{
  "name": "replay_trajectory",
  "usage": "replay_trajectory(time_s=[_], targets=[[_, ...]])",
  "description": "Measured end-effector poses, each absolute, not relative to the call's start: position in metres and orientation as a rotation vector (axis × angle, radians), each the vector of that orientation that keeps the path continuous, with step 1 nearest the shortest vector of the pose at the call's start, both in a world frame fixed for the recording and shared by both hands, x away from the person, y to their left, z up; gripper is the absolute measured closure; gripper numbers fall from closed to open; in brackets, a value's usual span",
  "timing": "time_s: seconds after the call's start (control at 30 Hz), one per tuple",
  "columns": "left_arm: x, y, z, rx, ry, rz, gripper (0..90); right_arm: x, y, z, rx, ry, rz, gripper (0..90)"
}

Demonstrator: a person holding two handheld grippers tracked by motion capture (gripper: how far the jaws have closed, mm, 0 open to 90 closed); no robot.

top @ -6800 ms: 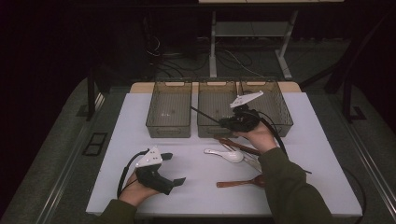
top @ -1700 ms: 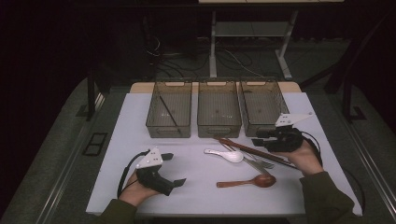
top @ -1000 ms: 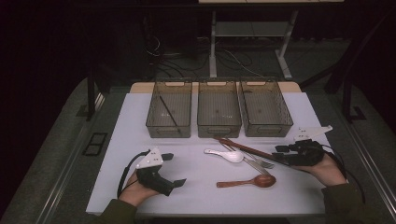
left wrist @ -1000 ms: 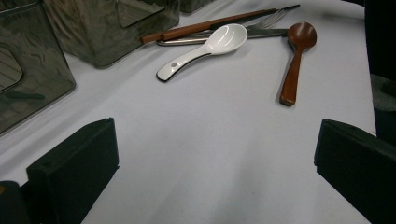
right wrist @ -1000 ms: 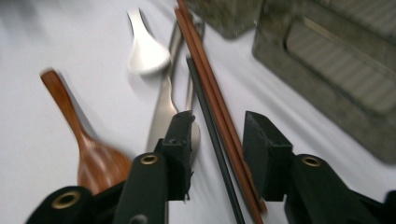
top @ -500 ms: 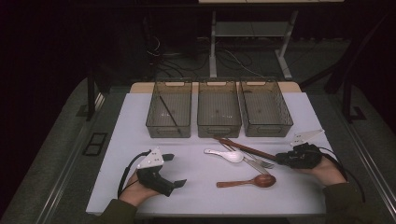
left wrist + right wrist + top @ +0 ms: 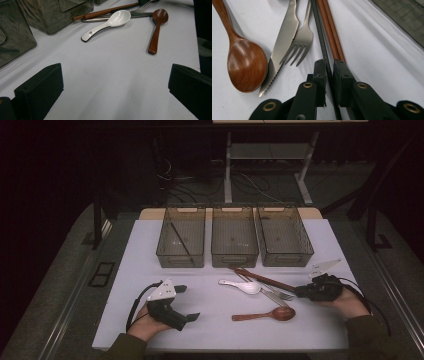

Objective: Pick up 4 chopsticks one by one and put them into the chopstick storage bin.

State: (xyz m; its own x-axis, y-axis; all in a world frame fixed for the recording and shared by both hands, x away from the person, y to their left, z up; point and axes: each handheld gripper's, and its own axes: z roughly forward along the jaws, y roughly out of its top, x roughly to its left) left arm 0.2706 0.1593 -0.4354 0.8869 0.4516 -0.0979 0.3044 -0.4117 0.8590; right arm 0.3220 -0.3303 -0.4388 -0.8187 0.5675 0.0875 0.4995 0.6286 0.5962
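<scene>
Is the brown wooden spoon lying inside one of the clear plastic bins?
No, the brown wooden spoon lies on the white table, in front of the bins.

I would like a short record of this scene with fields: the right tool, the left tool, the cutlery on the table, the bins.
right tool: jaws have just been closing, now pinched on a black chopstick beside the brown chopsticks
left tool: open, holds nothing, resting on the white table
loose cutlery: wooden spoon, white ceramic spoon, knife, fork
bins: three clear bins; the left bin has one black chopstick inside
</scene>
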Motion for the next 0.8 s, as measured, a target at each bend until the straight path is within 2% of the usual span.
replay_trajectory(time_s=[0.8], targets=[[0.2705, 0.159, -0.4353, 2.033, 0.544, 0.18, 0.0, 0.3213, -0.3292, -0.4401, 0.797, 2.794, 0.975, 85.9]])
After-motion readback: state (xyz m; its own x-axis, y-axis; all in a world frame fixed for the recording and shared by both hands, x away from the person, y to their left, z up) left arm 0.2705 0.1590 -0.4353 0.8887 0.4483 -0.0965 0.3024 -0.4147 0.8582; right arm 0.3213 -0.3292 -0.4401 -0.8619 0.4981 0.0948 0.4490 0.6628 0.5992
